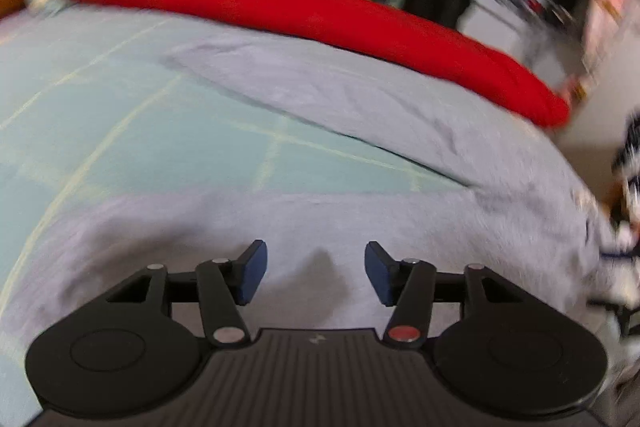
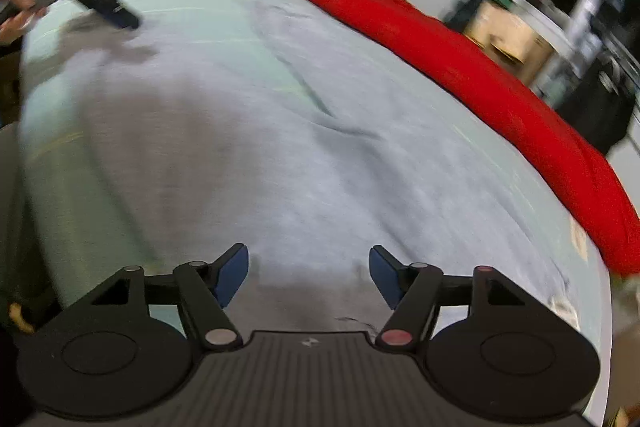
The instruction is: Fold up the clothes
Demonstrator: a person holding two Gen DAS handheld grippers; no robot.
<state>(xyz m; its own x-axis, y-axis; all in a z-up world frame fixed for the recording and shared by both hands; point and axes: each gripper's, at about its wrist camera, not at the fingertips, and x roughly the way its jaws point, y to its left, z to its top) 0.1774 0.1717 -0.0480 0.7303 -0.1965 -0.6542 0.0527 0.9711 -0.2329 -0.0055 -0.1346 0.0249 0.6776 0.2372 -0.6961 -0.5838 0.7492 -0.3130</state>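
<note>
The grey garment (image 1: 360, 115) is lying spread on the pale green surface (image 1: 120, 115). Left gripper (image 1: 316, 273) and right gripper (image 2: 308, 273) fingers are standing apart, gripping nothing, over the garment.

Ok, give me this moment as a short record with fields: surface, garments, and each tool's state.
surface: pale green mat with light grid lines
grey garment: grey garment spread over the mat, creased near its middle
red garment: red garment lying in a long band along the far edge
left tool: left tool open, nothing between its blue pads, over the grey garment
right tool: right tool open, empty, over the grey garment
image quality: both views blurred
</note>
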